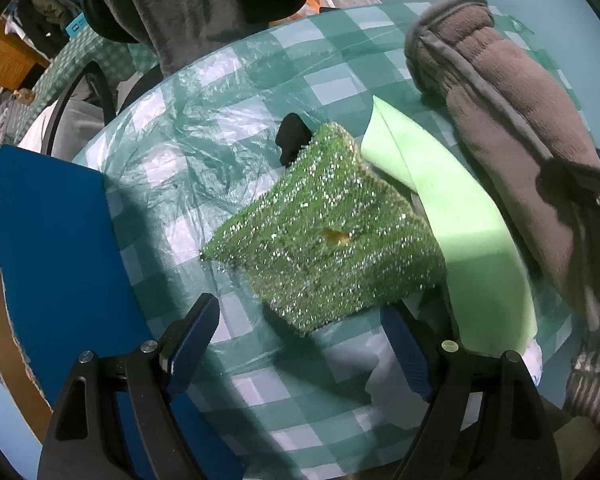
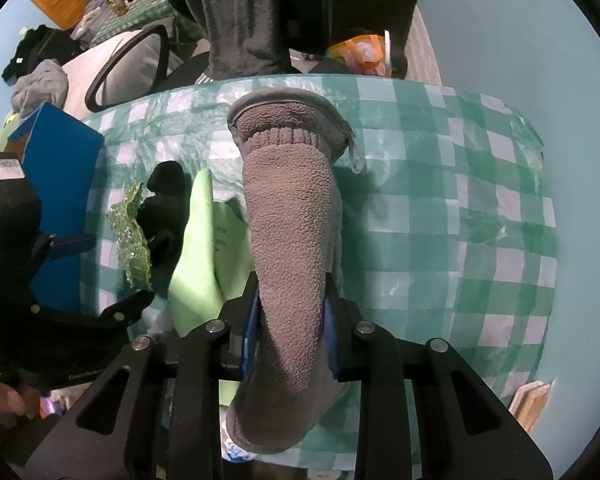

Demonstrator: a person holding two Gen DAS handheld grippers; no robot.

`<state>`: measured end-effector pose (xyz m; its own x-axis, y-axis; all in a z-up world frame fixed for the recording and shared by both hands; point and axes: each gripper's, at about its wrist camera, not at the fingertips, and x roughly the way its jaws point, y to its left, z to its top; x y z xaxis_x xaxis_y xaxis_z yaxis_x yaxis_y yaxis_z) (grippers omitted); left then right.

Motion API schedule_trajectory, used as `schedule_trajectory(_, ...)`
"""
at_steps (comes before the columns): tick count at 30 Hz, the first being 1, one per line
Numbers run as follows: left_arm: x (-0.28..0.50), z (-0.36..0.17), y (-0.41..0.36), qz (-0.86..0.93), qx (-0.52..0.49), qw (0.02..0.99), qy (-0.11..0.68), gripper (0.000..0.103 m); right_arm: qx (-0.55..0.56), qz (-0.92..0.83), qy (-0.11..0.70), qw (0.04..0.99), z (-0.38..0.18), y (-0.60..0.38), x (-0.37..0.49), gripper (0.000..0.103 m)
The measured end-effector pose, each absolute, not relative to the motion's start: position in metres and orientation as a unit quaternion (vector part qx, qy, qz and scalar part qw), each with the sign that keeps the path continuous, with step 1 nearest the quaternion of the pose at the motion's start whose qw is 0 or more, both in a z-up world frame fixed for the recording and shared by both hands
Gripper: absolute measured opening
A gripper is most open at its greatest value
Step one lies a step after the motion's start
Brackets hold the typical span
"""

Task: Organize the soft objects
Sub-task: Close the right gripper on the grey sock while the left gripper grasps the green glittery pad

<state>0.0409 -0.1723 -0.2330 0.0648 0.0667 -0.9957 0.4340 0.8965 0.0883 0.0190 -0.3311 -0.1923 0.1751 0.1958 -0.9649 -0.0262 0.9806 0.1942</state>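
A long brown fleece sock (image 2: pixel 292 220) lies across the green checked tablecloth (image 2: pixel 440 200), and my right gripper (image 2: pixel 291 326) is shut on its near part, pads pressing both sides. In the left wrist view the sock (image 1: pixel 512 120) runs down the right side. Beside it lie a pale green foam sheet (image 1: pixel 460 224) and a glittery green sponge cloth (image 1: pixel 324 232), with a small black item (image 1: pixel 294 140) peeking out behind. My left gripper (image 1: pixel 300 346) hangs open just above the table, its fingers straddling the sponge cloth's near corner without touching it.
A blue box (image 1: pixel 52 240) stands at the table's left edge, close to my left gripper. A person in grey clothing (image 2: pixel 252 12) stands behind the table's far edge, next to a chair (image 2: pixel 128 64). Striped fabric (image 1: pixel 592 376) sits at the lower right.
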Motion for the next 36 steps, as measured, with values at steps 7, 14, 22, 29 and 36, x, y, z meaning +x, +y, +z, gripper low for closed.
schedule_trajectory(7,0.045,-0.222,-0.162,-0.145,0.125,0.73,0.656,0.074,0.068,0.082,0.636,0.764,-0.191,-0.332,0.016,0.026)
schedule_trajectory(14,0.05,-0.228,-0.148,-0.135,0.072,0.722,0.675,0.018,0.071,0.084,0.632,0.767,-0.189,-0.334,0.013,0.024)
schedule_trajectory(22,0.046,-0.213,-0.129,-0.139,0.027,0.732,0.666,0.01,0.068,0.083,0.622,0.776,-0.177,-0.337,0.006,0.021)
schedule_trajectory(29,0.041,-0.203,-0.119,-0.143,0.012,0.739,0.659,0.007,0.072,0.084,0.608,0.786,-0.164,-0.337,0.002,0.018)
schedule_trajectory(36,0.041,-0.199,-0.121,-0.136,0.021,0.738,0.66,0.007,0.079,0.082,0.605,0.788,-0.159,-0.336,-0.001,0.018)
